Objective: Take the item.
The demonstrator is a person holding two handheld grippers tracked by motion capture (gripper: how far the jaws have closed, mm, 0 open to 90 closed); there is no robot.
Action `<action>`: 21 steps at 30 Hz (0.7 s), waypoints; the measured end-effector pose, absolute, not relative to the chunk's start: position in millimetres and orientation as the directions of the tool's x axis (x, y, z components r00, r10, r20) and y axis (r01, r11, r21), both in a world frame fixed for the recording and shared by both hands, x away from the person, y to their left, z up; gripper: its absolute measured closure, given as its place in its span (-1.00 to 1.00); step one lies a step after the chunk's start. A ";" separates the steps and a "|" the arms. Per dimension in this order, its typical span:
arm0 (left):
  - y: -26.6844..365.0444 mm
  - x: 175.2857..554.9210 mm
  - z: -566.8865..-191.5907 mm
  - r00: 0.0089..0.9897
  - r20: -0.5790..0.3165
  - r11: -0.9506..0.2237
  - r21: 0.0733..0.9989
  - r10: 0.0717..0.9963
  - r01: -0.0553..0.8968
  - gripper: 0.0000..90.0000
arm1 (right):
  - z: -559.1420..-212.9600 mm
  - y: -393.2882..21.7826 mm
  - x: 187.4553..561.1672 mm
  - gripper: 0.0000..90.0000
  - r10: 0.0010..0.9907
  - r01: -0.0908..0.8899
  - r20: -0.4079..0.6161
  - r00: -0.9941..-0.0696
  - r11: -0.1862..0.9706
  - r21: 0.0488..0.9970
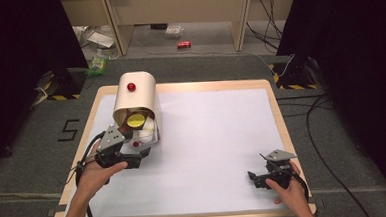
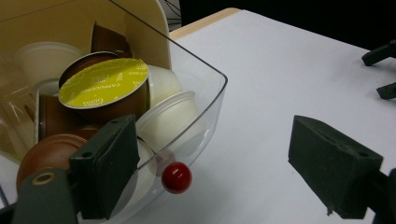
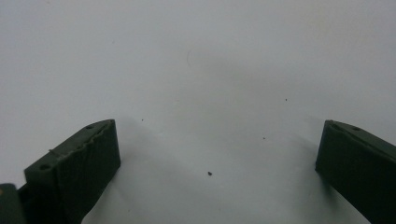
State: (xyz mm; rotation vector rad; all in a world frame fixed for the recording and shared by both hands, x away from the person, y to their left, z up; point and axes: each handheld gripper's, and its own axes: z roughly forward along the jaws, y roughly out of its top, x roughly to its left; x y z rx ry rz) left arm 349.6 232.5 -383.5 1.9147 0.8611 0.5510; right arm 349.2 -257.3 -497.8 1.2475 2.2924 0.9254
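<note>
Between the left gripper's (image 2: 210,177) spread fingers (image 2: 112,163) lies bare white table (image 2: 289,74), with the small red ball knob (image 2: 176,177) just inside the near finger. The clear plastic drawer (image 2: 212,100), packed with coffee capsules (image 2: 102,91), blocks that side. The right gripper's (image 3: 215,168) open fingers (image 3: 79,163) face bare white table.

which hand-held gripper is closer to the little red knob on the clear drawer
Left. The left hand-held gripper is right at the red knob, open jaws either side. The right hand-held gripper rests far across the white table.
</note>
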 end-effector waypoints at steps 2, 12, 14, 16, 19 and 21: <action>232.0 347.9 -384.2 0.651 0.030 -0.322 0.886 0.759 0.335 -0.65 | -497.8 -257.3 349.2 -0.99 0.842 0.599 -0.011 -0.539 0.392 0.698; 229.5 342.5 -386.0 0.650 0.044 -0.336 0.881 0.759 0.332 -0.65 | -497.8 -257.3 349.2 -0.99 0.842 0.599 -0.010 -0.539 0.392 0.698; 229.6 342.0 -386.3 0.650 0.045 -0.336 0.882 0.759 0.331 -0.65 | -497.8 -257.1 349.0 -0.99 0.844 0.602 -0.008 -0.536 0.389 0.697; 229.7 341.4 -386.5 0.650 0.045 -0.335 0.882 0.759 0.331 -0.65 | -497.8 -257.1 349.0 -0.99 0.844 0.602 -0.008 -0.537 0.389 0.697; 229.5 339.5 -387.3 0.650 0.044 -0.335 0.882 0.758 0.331 -0.65 | -497.8 -257.3 349.2 -0.99 0.842 0.599 -0.010 -0.539 0.392 0.698; 229.6 339.1 -387.3 0.650 0.045 -0.336 0.882 0.758 0.331 -0.65 | -497.8 -257.1 349.0 -0.99 0.844 0.602 -0.008 -0.537 0.389 0.698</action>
